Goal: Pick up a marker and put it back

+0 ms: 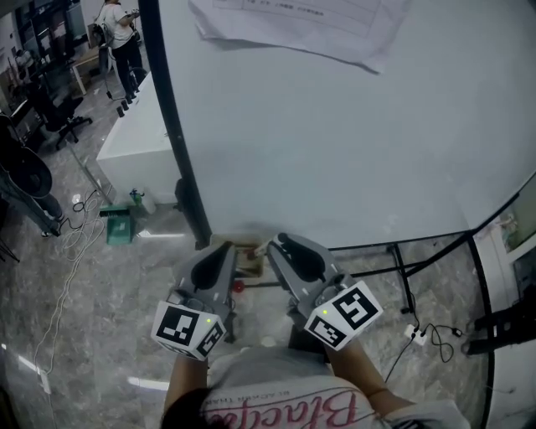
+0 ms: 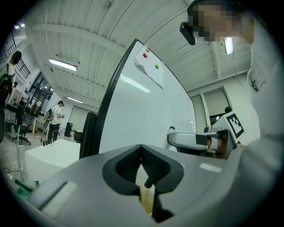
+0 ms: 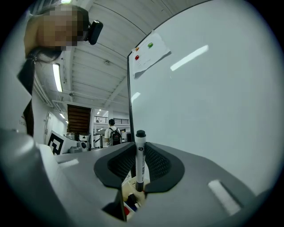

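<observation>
A white marker (image 3: 140,160) with a black cap stands upright between the jaws of my right gripper (image 3: 140,153), which is shut on it. Below the jaws lies a small beige box (image 3: 131,200) holding other markers, red and blue among them. In the head view the right gripper (image 1: 287,250) and left gripper (image 1: 220,258) point at that box (image 1: 249,261) at the foot of the whiteboard (image 1: 335,126); the held marker is hidden there. My left gripper (image 2: 142,153) has its pads together with nothing held.
A paper sheet (image 1: 310,25) hangs at the top of the whiteboard. The board's black frame (image 1: 180,159) and stand legs (image 1: 402,276) run beside the grippers. Cables (image 1: 429,335) lie on the floor at right. A white table (image 1: 138,134) and a person (image 1: 117,33) are far left.
</observation>
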Motion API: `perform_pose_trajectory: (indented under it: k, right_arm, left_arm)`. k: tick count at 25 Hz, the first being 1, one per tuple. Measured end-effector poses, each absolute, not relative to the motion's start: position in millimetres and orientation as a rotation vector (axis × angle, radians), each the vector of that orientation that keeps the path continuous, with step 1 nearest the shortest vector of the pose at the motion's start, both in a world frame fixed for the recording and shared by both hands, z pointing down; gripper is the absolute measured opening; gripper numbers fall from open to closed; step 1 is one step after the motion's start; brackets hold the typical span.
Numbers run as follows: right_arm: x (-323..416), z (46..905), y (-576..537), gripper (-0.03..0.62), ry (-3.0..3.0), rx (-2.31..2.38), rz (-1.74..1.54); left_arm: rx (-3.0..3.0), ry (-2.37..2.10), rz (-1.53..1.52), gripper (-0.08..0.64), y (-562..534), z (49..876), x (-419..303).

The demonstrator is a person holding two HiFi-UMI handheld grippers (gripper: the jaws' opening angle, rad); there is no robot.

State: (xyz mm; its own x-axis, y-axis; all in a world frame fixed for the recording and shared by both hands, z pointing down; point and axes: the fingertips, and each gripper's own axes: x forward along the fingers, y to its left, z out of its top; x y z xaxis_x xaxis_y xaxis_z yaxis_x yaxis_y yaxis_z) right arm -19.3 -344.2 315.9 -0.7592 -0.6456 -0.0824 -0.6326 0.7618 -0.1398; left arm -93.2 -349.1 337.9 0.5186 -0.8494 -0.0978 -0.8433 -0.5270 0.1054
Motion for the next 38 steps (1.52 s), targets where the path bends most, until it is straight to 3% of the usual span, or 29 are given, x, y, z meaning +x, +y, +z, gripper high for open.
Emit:
perform_pose_trajectory:
  k: [12,25,38]
  right_arm:
    - [-35,364,-357,0.071,2.955,-1.097,-0.243]
    - [-45,438,-371,0.072,3.086,-1.190,-0.664]
    - [-39,438,-384,0.091,3.042,-1.204,-0.611]
  left_arm:
    - [2.678,-1.507,-0.220,0.000,-343,341,-105]
    - [2.660,-1.535,-0.206,0.000,-339,345,-114]
    - [2.654,-1.558,-0.189,0.000,-336,348,-117]
